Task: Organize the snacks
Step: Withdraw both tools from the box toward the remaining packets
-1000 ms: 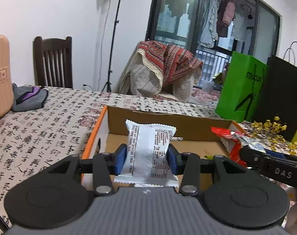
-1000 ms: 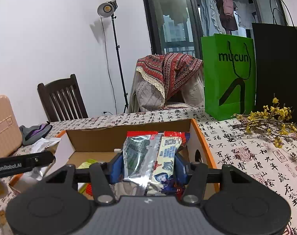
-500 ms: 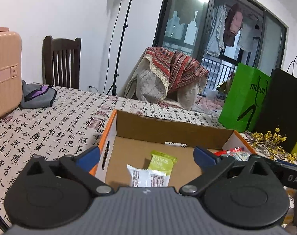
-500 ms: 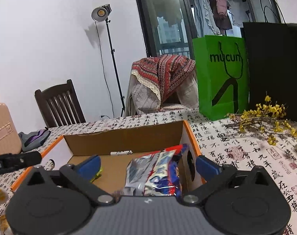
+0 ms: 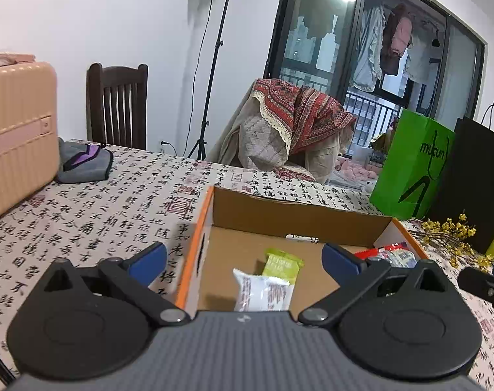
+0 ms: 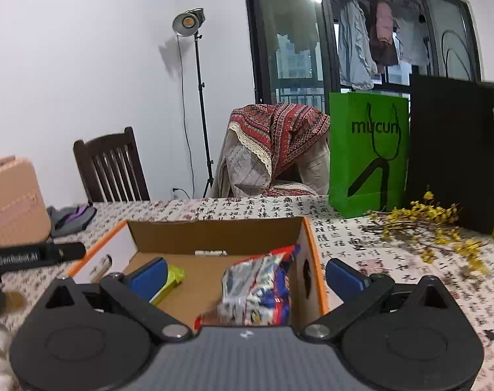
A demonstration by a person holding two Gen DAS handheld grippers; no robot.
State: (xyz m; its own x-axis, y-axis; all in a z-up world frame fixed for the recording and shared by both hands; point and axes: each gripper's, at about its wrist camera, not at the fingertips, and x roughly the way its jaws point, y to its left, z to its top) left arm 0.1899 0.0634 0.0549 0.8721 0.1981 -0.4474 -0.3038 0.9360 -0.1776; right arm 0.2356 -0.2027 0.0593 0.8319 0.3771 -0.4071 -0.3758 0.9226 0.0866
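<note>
White plaster walls and a dark-framed glass door with laundry hanging behind it are backing a worktop [image 5: 93, 224] draped in cream cloth printed with black calligraphy. At the left edge of the left wrist view, a ribbed peach hard-shell suitcase [image 5: 17, 130] is standing on the cloth, with a soft grey and purple pouch [image 5: 83, 163] lying just beside it. A dark wooden slat-back chair [image 5: 116, 104] and a thin metal light stand [image 5: 214, 65] are rising behind.

Lower centre, a shallow corrugated cardboard box [image 5: 299, 211] with an orange rim is sitting open. The left hand-held gripper [image 5: 243, 262] is hovering over its near edge, blue pads spread wide and gripping nothing; its jaws have just been opening. Below the gap, a crinkly white snack packet [image 5: 263, 288] is lying flat on the box floor, touching a small lime-green packet [image 5: 282, 264] beyond it. Red and silver foil wrappers [image 5: 390, 255] are bunching in the box's right corner.

In the right wrist view, the right hand-held gripper [image 6: 245, 277] is likewise released, its jaws having just been opening, and a glossy red, blue and silver snack bag [image 6: 263, 290] is resting against the box's right wall beneath it. Further right, a patterned red woven throw [image 6: 279, 133] is covering an armchair, a smooth green paper bag [image 6: 367, 150] and a matte black bag [image 6: 455, 150] are standing upright, and dry yellow flower sprigs [image 6: 426, 224] are sprawling on the cloth.
</note>
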